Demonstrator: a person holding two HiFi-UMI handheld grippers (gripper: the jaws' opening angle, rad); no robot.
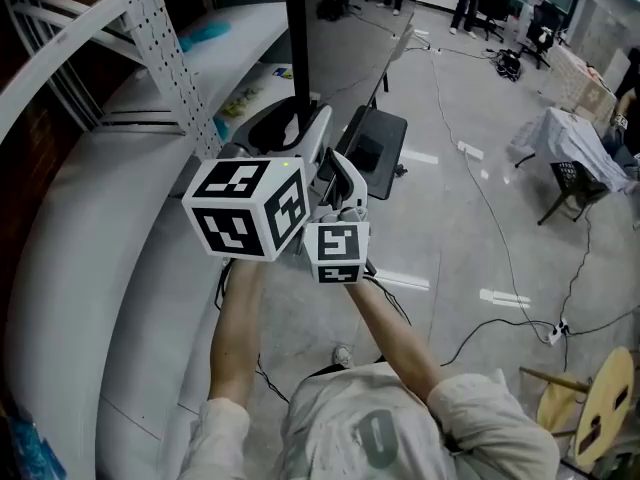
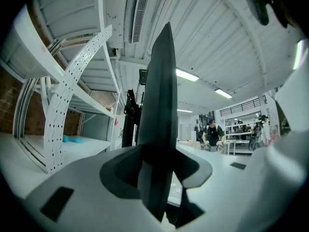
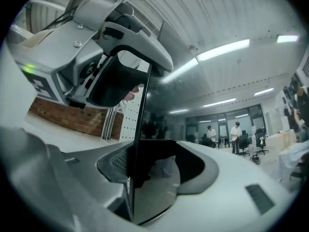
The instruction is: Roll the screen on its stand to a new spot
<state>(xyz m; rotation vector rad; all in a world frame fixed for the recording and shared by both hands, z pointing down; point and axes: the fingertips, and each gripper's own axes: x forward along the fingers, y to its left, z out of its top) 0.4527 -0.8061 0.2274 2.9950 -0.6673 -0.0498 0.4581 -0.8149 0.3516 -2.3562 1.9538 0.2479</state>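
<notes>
The grey polished floor (image 1: 450, 248) is stretching wide open to the right, crossed by thin cables (image 1: 478, 193). On the left, a white perforated shelving rack (image 1: 160, 58) is crowding close. The screen (image 1: 295, 38) is standing upright just beside that rack, showing in the head view as a thin dark slab above its flat black stand (image 1: 375, 143). The left gripper (image 2: 157, 170) is clenching the screen's matte edge, its fingers (image 2: 116, 175) pressing both faces. Only the right gripper view is showing the glossy, mirror-like front. There the right gripper (image 3: 154, 166) is straddling the thin edge, its fingers (image 3: 200, 170) released and not yet pressing.
</notes>
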